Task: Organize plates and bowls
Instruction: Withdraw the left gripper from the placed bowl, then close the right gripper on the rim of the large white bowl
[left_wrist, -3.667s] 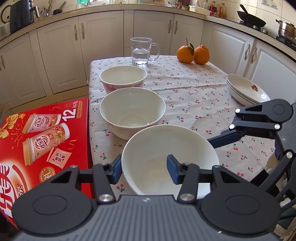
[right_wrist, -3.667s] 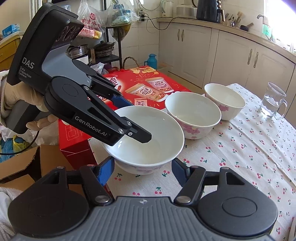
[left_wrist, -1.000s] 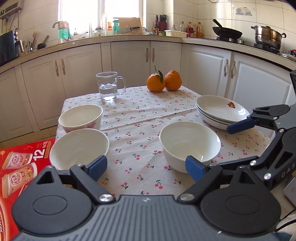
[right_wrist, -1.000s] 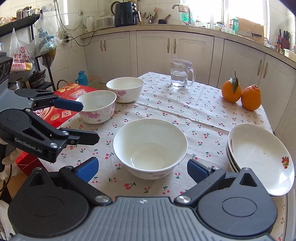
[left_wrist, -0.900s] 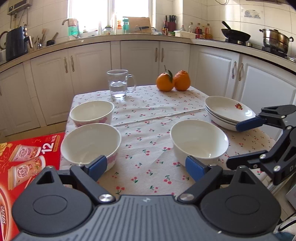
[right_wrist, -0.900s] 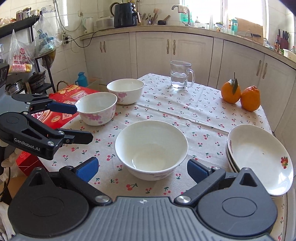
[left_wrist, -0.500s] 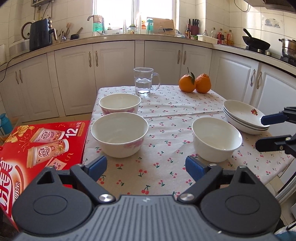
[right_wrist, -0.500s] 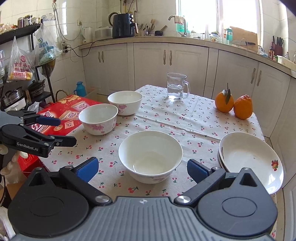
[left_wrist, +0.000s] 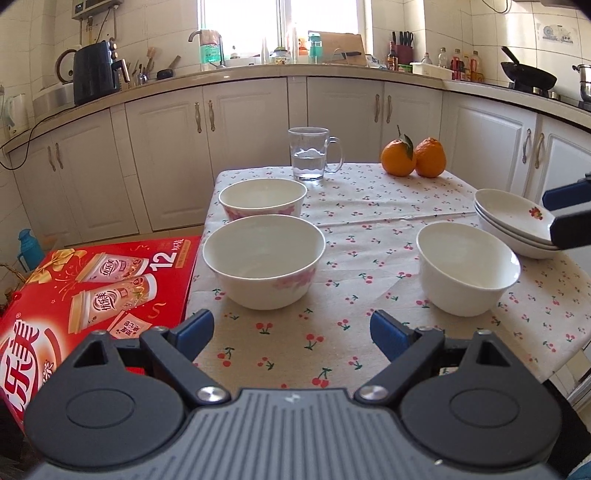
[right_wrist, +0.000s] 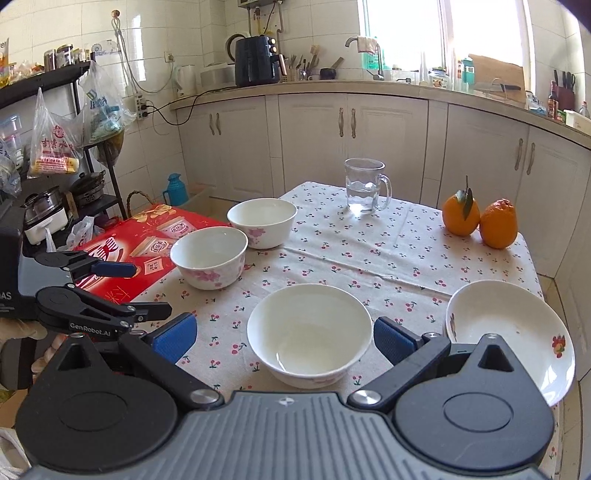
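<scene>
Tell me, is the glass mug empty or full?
Partly full: the glass mug holds clear water only in its lower part.

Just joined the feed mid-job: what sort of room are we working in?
A home kitchen, by the look of it: cabinets under a countertop, a sink tap by the window, a wok on the stove.

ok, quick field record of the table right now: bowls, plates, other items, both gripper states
bowls: three, all upright and apart; plain bowl near the plates, pink-flowered bowl and far bowl along the table's edge by the red box
plates: one stack at the opposite edge, topmost with a small fruit print
other: glass mug with water, two oranges at the far end
surface: cherry-print tablecloth
left gripper: open, holding nothing
right gripper: open, holding nothing
</scene>
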